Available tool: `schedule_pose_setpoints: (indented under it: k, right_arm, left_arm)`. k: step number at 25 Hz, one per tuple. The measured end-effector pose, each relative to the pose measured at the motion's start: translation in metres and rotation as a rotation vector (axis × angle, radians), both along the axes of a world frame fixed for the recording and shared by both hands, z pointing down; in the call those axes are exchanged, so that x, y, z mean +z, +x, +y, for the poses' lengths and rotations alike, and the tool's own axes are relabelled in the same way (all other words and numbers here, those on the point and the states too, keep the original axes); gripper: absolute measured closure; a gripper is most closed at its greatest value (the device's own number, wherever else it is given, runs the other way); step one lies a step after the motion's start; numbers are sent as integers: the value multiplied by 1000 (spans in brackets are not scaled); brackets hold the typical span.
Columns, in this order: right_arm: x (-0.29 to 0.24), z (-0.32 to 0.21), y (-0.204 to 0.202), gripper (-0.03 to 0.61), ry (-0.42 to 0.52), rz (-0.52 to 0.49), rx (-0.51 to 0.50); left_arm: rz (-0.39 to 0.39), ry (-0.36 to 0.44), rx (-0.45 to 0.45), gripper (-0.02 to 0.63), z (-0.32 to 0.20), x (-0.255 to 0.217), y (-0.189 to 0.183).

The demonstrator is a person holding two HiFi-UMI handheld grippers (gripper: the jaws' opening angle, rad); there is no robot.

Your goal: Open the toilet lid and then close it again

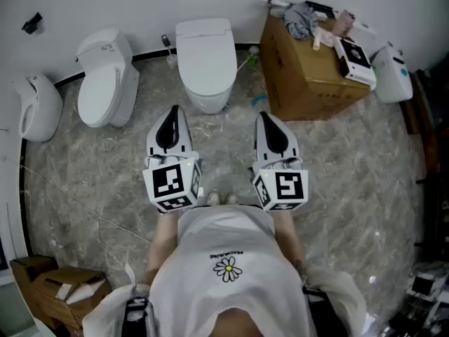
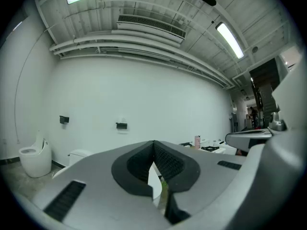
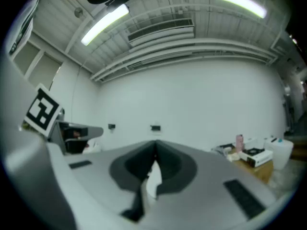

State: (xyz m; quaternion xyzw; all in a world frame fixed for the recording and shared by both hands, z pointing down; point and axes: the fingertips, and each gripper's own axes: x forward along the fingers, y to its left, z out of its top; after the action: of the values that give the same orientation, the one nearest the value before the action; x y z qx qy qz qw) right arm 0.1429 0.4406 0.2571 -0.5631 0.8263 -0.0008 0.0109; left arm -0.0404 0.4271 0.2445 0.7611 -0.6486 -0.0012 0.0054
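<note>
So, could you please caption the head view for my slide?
Left claw and right claw, both shut, point toward the lid-down middle toilet.

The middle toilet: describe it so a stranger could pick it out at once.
Look along the white back wall. Left of the big cardboard box stands a white toilet, lid down. Unlike the rounder toilet beside it, it faces straight out, not angled.

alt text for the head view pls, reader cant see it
Seen from above, a person stands facing a white toilet with its lid down, holding a left gripper and right gripper, both shut and empty, short of it. A second toilet stands left, a cardboard box right.
</note>
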Motion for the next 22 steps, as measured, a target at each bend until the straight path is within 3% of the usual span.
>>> schedule_pose_setpoints:
  k: [8,14,22]
  right_arm:
    - [-3,-6,7,548,4,-3,-14]
    - [-5,-8,-1,548,29,-22,-129]
    - [13,-13,16,548,-11,-5,-150]
  left_arm:
    - [6,2,-16,594,-4,0,3]
    - [1,-1,-37,594,-8,1,6]
    - [1,24,-96,594,-2,3,9]
